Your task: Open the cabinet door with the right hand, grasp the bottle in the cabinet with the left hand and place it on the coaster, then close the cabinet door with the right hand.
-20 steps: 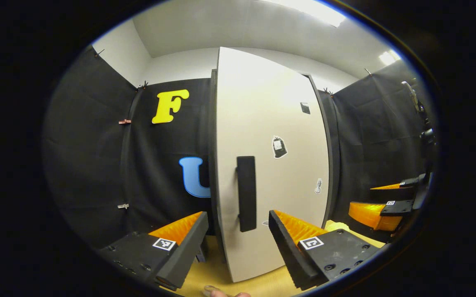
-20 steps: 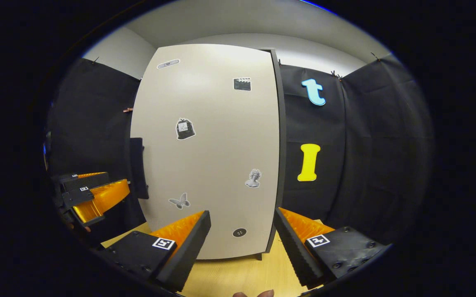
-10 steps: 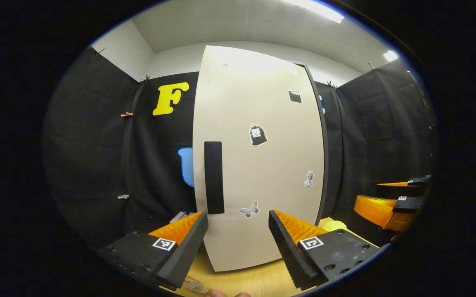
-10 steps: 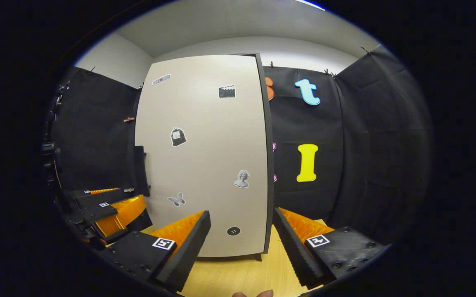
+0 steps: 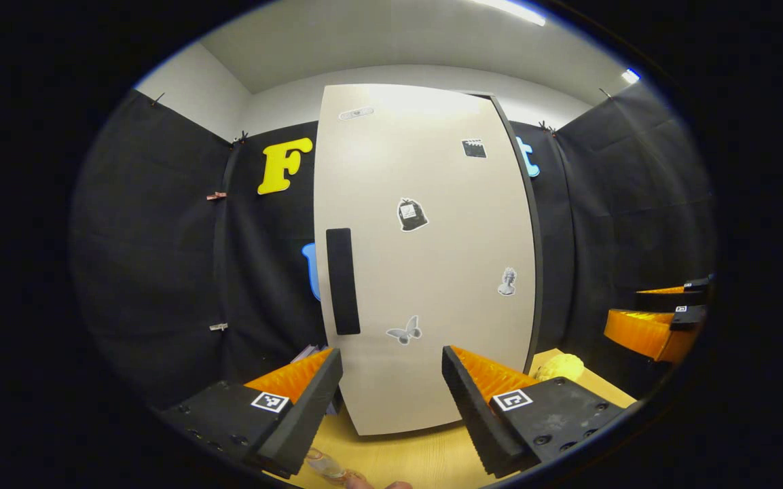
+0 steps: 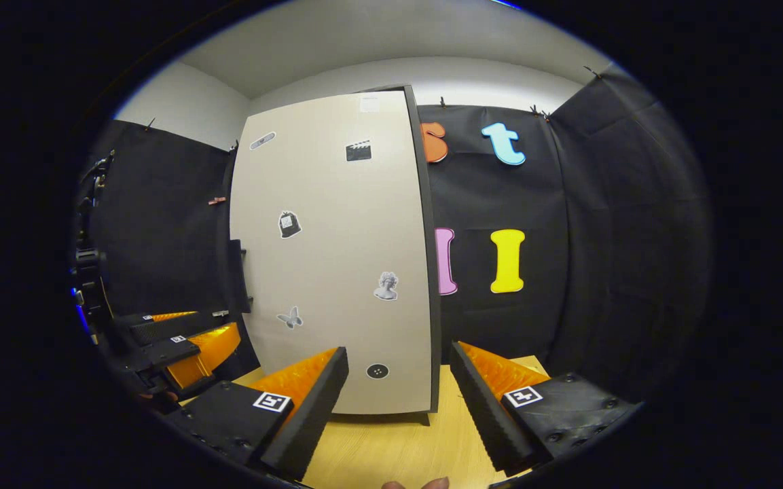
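The cabinet stands on the wooden table with its pale door (image 5: 432,272) shut flat; several small stickers dot the door. Its black handle (image 5: 342,281) runs upright along the door's left side. My left gripper (image 5: 391,380) is open in front of the door's lower part, touching nothing. In the right gripper view the same door (image 6: 337,258) fills the middle, and my right gripper (image 6: 398,380) is open near its lower right corner. The left gripper (image 6: 174,339) shows at the far left there. The right gripper (image 5: 649,319) shows at the right edge of the left gripper view.
A yellow lumpy object (image 5: 559,367) lies on the table (image 5: 405,455) right of the cabinet. A small clear object (image 5: 326,465) sits at the bottom edge by a fingertip, too cropped to identify. Pale items (image 5: 306,353) peek out left of the cabinet.
The left gripper view has turned from an oblique look at the door to a squarer one. In the right gripper view the cabinet has slid left, baring more wall. Both grippers stayed open.
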The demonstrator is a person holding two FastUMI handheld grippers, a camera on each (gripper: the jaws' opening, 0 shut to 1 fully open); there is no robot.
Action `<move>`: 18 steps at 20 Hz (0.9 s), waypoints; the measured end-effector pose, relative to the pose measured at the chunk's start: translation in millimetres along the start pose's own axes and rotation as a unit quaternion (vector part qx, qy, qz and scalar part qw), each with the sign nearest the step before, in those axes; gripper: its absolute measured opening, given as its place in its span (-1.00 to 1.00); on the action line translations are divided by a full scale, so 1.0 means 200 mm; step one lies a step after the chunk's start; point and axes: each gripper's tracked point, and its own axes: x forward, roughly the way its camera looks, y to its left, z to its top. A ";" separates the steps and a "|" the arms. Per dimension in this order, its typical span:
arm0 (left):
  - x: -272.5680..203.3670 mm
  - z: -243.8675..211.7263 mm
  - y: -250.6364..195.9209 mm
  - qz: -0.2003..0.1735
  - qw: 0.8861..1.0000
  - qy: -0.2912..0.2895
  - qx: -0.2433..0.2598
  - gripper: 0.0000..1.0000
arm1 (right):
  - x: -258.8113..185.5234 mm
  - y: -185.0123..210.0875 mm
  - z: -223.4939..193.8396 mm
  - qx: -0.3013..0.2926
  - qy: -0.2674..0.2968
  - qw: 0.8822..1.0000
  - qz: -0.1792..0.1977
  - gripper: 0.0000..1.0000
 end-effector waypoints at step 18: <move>0.05 0.01 0.06 0.030 0.999 0.010 -0.013 0.87 | -0.03 0.04 -0.02 -0.019 0.012 0.999 0.022 0.95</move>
